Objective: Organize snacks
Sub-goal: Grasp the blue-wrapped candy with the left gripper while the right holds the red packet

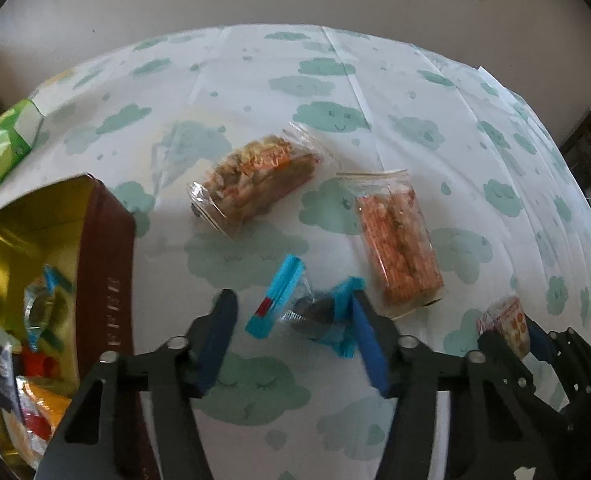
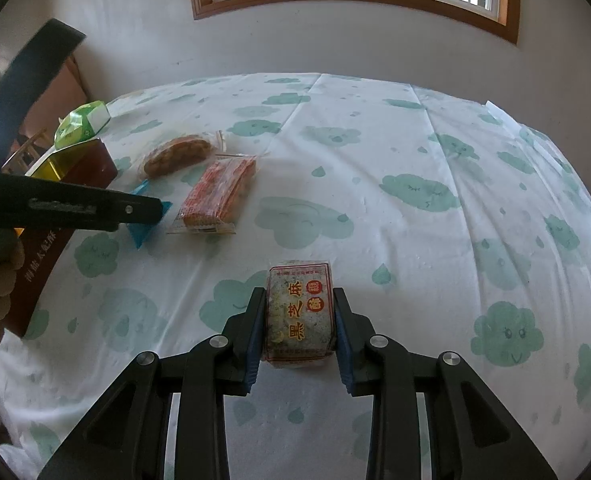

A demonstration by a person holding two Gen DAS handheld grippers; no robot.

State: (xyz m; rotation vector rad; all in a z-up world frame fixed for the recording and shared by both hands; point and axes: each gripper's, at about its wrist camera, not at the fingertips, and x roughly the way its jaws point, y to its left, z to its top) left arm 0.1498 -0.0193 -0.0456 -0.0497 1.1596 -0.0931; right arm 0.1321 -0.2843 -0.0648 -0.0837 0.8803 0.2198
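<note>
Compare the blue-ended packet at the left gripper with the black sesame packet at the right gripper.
The blue-ended packet lies between open fingers of the left gripper, ungripped; the black sesame packet is clamped by the right gripper. The first has clear film with blue ends, the second red-bordered print. Both are wrapped snacks outside the tin.

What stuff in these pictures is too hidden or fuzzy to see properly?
- Tin box, left wrist view: the frame edge and gripper arm cut off its snacks.
- Blue-wrapped snack, right wrist view: the left gripper covers most of it.
- Sesame cake packet, right wrist view: fingers hide its sides.
- Green pack, left wrist view: blurred print.
</note>
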